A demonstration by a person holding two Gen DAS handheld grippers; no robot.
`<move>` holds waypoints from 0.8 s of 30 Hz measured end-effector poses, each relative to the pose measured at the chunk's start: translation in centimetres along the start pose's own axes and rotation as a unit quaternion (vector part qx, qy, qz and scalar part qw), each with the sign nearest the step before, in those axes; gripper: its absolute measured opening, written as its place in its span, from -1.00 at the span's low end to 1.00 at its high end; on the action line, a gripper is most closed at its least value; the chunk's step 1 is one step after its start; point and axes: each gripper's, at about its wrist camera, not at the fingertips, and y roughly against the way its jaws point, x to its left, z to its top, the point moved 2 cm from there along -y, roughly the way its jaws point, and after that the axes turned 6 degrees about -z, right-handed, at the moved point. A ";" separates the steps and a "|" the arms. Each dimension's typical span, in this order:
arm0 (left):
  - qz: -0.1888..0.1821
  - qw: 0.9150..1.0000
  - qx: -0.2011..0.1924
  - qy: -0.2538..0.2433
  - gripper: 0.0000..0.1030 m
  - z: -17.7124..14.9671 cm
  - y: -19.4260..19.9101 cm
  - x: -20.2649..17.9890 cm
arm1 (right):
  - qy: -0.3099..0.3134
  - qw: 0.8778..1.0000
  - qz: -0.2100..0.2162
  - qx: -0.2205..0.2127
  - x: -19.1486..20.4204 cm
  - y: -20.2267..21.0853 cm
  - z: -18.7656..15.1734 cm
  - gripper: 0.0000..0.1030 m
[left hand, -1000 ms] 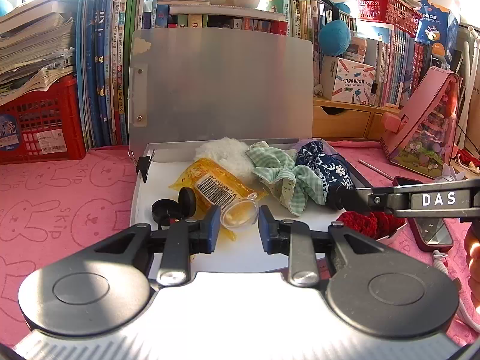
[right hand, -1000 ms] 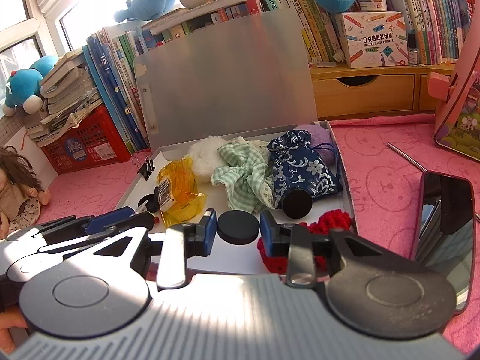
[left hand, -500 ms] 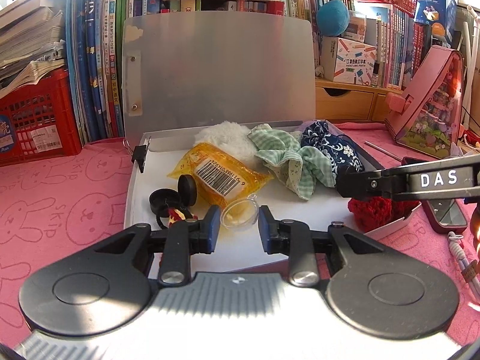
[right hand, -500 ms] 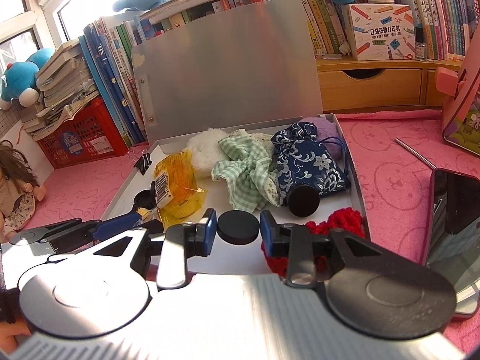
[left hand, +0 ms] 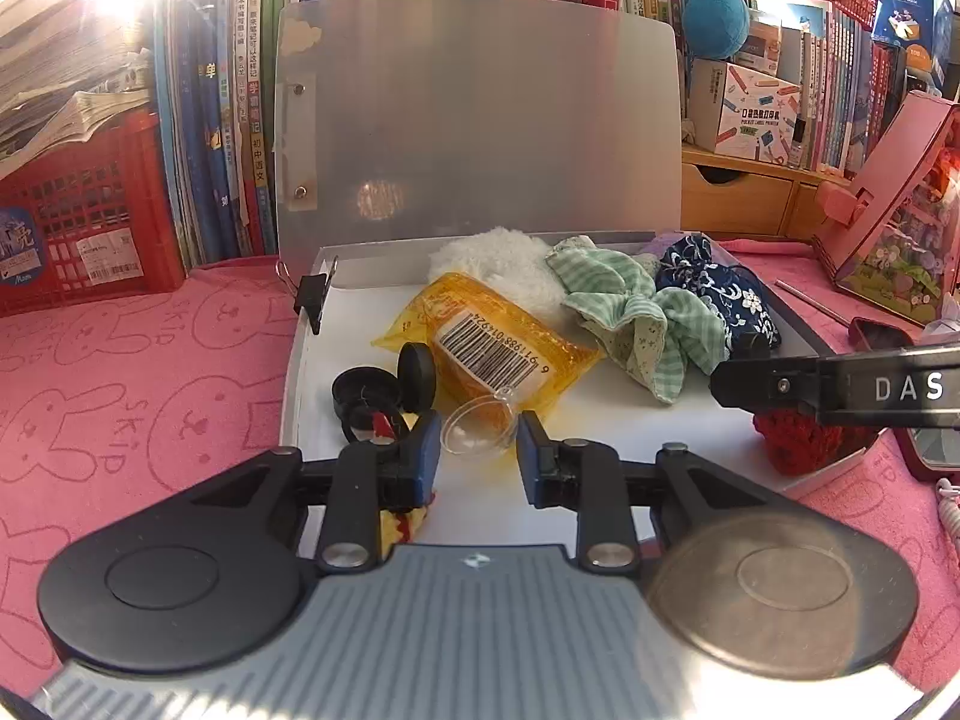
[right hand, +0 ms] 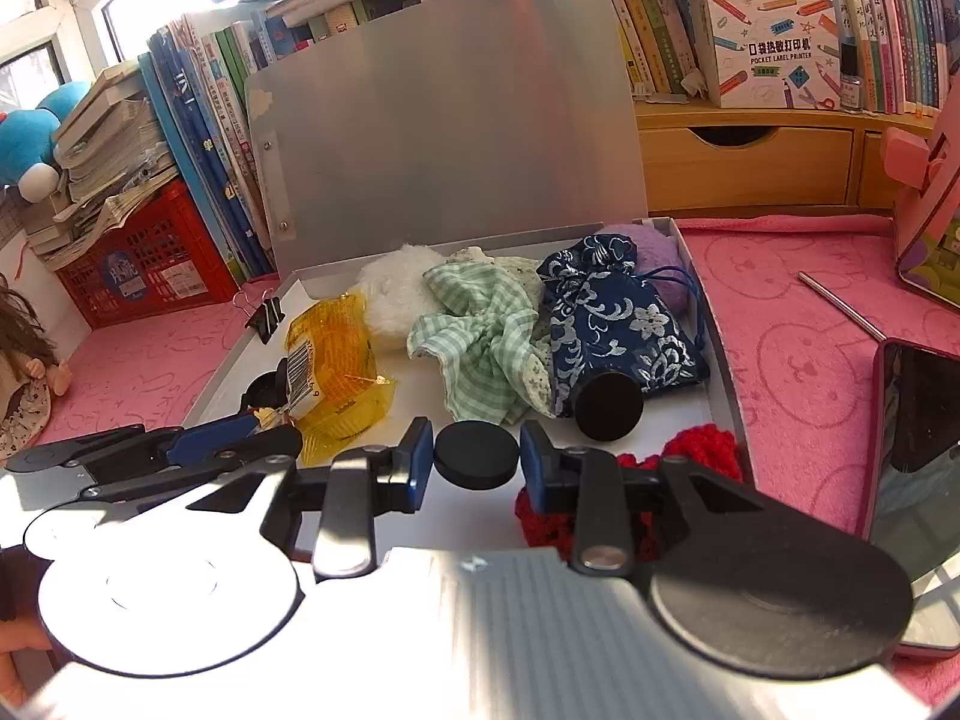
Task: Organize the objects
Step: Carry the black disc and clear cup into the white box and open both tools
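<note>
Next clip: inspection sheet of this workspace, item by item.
Surface: pink towel with rabbit prints.
Job's things: open flat box; inside it yellow packet, green checked cloth, blue floral pouch, white fluff.
Clutter: phone, binder clip, red knit piece.
Grippers: left tool shut on clear cup; right tool shut on black disc.
Cables: nothing seen.
Surroundings: books, red crate, wooden drawers.

We clamp a black round cap (right hand: 476,455) in our right gripper (right hand: 477,459) over the open box (right hand: 723,360), beside a red crocheted piece (right hand: 702,456).
</note>
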 end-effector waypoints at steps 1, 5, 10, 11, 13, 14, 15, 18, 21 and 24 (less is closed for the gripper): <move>0.002 1.000 0.001 0.000 -0.37 0.1 -0.1 0.0 | -0.001 1.000 0.000 0.001 0.0 -0.1 0.1 -0.31; 0.008 1.000 0.004 0.003 -0.37 0.7 -0.7 0.3 | -0.001 1.000 -0.005 0.005 -0.1 -0.8 0.3 -0.31; 0.018 1.000 0.007 0.002 -0.37 1.1 -1.3 0.7 | 0.002 1.000 -0.012 0.008 -0.2 -1.5 0.6 -0.31; 0.021 1.000 0.007 0.001 -0.37 1.2 -1.4 0.8 | 0.002 1.000 -0.014 0.008 -0.3 -1.6 0.6 -0.31; 0.024 1.000 0.008 -0.001 -0.37 1.3 -1.7 1.0 | 0.002 1.000 -0.016 0.009 -0.4 -1.8 0.8 -0.31; 0.025 1.000 0.008 0.000 -0.37 1.4 -1.8 1.0 | 0.002 1.000 -0.017 0.010 -0.4 -2.0 0.8 -0.31; 0.027 1.000 0.008 0.001 -0.37 1.5 -1.9 1.1 | 0.002 1.000 -0.019 0.010 -0.4 -2.1 0.9 -0.31; 0.030 1.000 0.008 0.001 -0.37 1.6 -2.2 1.2 | -0.002 1.000 -0.020 0.014 -0.6 -2.6 1.0 -0.31; 0.031 0.999 0.008 -0.001 -0.37 1.7 -2.4 1.3 | -0.005 1.000 -0.021 0.016 -0.7 -2.9 1.0 -0.31; 0.032 0.999 0.007 -0.001 -0.37 1.7 -2.5 1.3 | -0.004 1.000 -0.020 0.015 -0.6 -3.1 1.0 -0.31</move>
